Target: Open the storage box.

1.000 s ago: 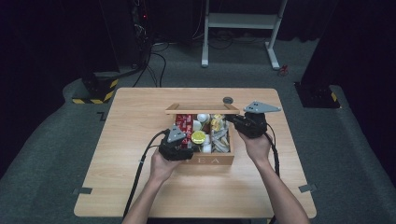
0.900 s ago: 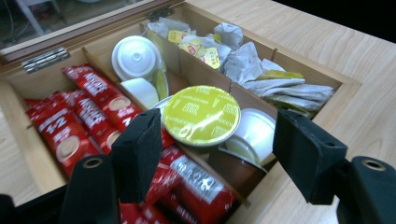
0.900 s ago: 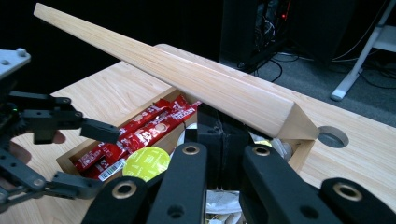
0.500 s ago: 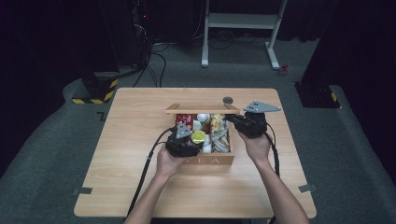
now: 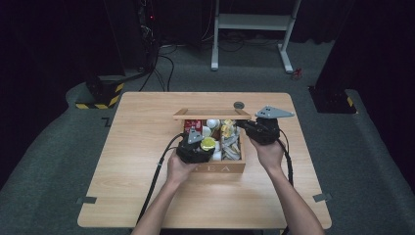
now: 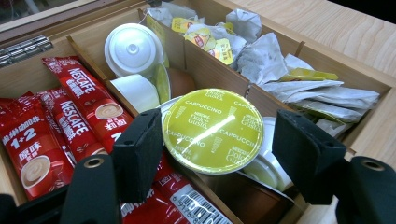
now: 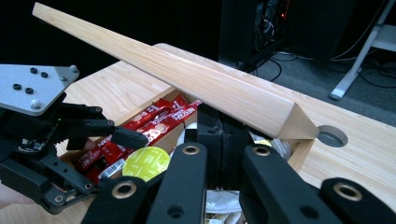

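Observation:
An open wooden tea box (image 5: 220,168) stands mid-table with its lid (image 5: 211,114) upright. My left gripper (image 5: 209,147) hangs over the box's front. Between its pads lies a yellow-green cappuccino capsule (image 6: 212,128), foil up, resting on other capsules. The jaws have just been closing: the left pad meets the capsule's rim and a small gap remains at the right pad. My right gripper (image 5: 241,123) is shut at the lid's right end, with its pads (image 7: 233,140) pressed together under the top rail (image 7: 187,79). The capsule (image 7: 145,163) also appears in the right gripper view.
Red Nescafé sachets (image 6: 79,107) fill the left compartment, white capsules (image 6: 133,46) the middle, and paper tea bags (image 6: 280,70) the right. A round hole (image 5: 239,105) sits in the table behind the box. The left gripper's cable (image 5: 159,171) trails toward the front edge.
My left gripper has shifted a little to the right and lower over the box, with the capsule between its jaws. The right gripper and lid have kept still.

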The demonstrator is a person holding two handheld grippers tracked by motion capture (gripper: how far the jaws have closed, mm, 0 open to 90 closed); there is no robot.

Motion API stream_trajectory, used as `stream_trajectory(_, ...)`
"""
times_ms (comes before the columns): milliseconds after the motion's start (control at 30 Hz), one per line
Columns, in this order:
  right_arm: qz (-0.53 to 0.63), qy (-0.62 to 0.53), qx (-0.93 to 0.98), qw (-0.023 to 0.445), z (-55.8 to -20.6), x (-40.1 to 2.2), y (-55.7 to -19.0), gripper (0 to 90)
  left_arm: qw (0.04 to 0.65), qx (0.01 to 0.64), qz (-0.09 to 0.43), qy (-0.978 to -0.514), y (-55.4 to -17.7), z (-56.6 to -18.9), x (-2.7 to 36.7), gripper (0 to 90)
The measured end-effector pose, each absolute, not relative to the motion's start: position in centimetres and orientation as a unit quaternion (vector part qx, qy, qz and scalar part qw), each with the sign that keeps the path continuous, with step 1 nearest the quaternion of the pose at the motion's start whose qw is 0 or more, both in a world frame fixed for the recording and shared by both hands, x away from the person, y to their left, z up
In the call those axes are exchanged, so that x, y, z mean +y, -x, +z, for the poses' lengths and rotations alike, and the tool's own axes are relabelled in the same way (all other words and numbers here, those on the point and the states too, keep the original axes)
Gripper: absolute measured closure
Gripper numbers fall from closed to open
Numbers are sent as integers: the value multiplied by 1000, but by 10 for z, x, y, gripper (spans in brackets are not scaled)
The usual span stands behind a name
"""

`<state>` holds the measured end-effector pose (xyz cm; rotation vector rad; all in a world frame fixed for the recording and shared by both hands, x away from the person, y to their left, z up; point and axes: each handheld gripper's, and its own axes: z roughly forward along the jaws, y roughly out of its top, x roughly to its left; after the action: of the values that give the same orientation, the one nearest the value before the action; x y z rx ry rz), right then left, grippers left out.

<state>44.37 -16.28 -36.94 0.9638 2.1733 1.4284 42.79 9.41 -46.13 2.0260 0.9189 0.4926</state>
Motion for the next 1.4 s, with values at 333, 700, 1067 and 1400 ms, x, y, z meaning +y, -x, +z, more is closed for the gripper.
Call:
stream_trajectory(333, 505, -343, 771, 182, -369, -162, -444, 895, 417, 364, 195, -810, -430, -462, 90, 357)
stream_trajectory(700, 504, -342, 772, 182, -370, -162, -444, 896, 397, 362, 207, -818, -432, -463, 80, 368)
stream_trajectory(1067, 503, -343, 773, 179, -371, -161, -444, 896, 397, 361, 205, -818, -431, -463, 80, 380)
stream_trajectory(1400, 503, -342, 773, 180, -370, -161, -445, 897, 427, 360, 199, -805, -427, -454, 86, 382)
